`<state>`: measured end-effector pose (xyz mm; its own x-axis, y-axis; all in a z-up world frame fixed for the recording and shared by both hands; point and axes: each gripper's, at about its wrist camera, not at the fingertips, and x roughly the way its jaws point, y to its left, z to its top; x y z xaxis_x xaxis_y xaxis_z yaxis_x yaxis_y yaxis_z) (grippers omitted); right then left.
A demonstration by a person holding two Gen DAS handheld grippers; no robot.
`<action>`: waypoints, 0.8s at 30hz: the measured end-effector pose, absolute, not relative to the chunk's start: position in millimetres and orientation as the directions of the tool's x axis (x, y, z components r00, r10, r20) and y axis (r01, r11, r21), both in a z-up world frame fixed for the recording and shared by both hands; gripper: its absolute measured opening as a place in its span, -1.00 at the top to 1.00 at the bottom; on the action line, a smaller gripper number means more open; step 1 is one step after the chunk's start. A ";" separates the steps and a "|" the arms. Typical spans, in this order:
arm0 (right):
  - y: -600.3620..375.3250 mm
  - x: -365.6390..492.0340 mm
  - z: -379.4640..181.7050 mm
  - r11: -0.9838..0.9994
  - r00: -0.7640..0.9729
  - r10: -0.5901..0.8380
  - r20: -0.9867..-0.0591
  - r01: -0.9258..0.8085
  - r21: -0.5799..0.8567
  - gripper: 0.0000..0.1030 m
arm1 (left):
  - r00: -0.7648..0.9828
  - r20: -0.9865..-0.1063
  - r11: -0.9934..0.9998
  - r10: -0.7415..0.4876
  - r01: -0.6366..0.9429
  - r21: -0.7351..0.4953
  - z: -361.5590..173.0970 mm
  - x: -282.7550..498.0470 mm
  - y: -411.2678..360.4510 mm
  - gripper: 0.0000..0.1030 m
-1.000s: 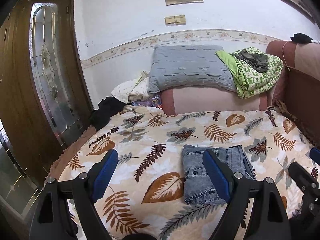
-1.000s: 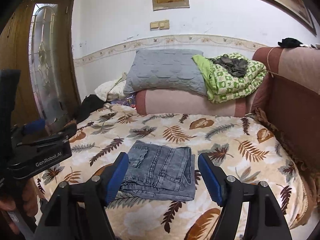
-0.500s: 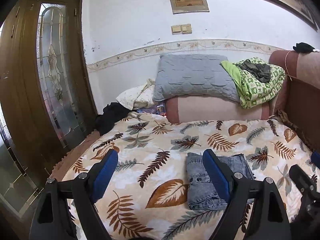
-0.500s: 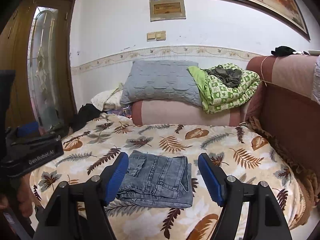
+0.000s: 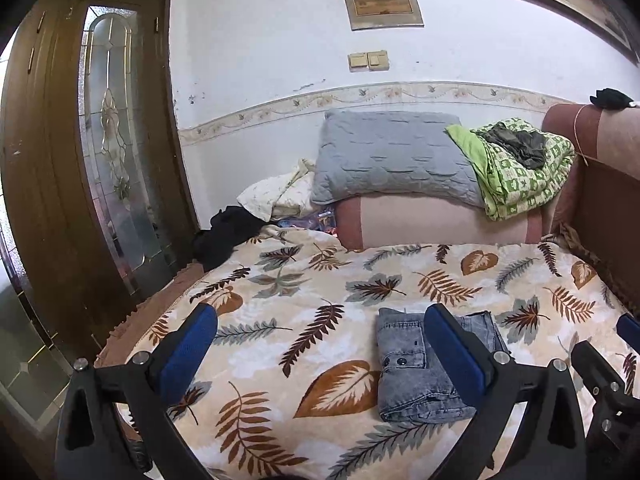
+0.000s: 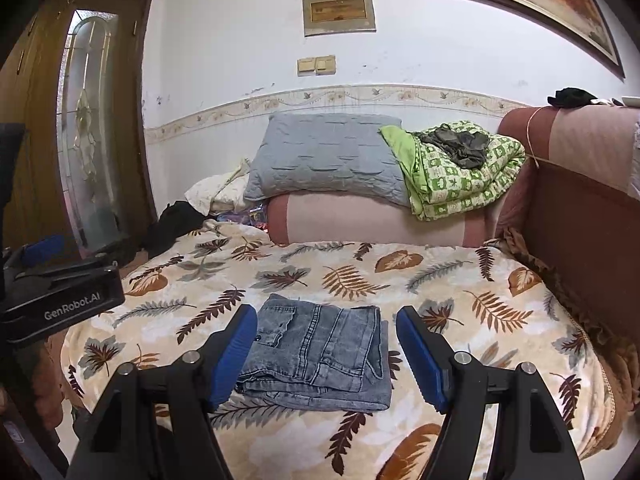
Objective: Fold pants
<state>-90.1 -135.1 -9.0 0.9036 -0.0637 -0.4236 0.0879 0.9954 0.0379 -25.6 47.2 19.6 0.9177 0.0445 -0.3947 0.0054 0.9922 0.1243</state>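
Observation:
Grey-blue denim pants (image 6: 320,356) lie folded into a compact rectangle on the leaf-print blanket (image 6: 460,300). They also show in the left wrist view (image 5: 412,376), partly behind the right finger. My left gripper (image 5: 320,352) is open and empty, held back from the bed with the pants to its right. My right gripper (image 6: 326,348) is open and empty, held back from the pants, which show between its blue fingers (image 6: 236,348). The left gripper's body (image 6: 60,300) shows at the left of the right wrist view.
A grey pillow (image 6: 328,156) and a green patterned quilt (image 6: 460,172) sit on a pink bolster (image 6: 372,220) at the wall. A brown sofa back (image 6: 580,208) bounds the right side. A wooden glass-panel door (image 5: 80,160) stands left. Dark clothing (image 5: 224,232) lies at the bed's far left corner.
Both grippers have drawn back and tilted up from the bed; the pants look smaller and lower in both views. The pants have not moved.

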 end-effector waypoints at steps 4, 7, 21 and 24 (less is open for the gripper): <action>-134.9 -91.3 -8.4 0.995 0.906 -0.066 -0.418 0.089 0.037 -0.47 | 0.905 -0.424 0.993 0.029 0.022 0.116 16.1 -22.2 46.5 -0.99; -135.0 -90.2 -8.5 0.995 0.906 -0.065 -0.419 0.089 0.036 -0.47 | 0.901 -0.433 0.993 0.030 0.025 0.119 14.0 -21.3 45.3 -0.99; -131.5 -85.5 -8.8 0.996 0.903 -0.066 -0.425 0.084 0.023 -0.47 | 0.889 -0.456 0.992 0.050 0.008 0.123 9.5 -16.9 48.0 -0.99; -130.3 -83.5 -5.9 0.996 0.906 -0.079 -0.416 0.091 0.010 -0.47 | 0.888 -0.456 0.992 0.051 0.007 0.124 9.5 -17.0 47.7 -0.99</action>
<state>-83.5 -130.3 -5.9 0.9058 -0.0785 -0.4163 0.0909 0.9958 0.0098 -17.0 47.7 9.5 0.8885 0.0510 -0.4561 0.0066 0.9923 0.1238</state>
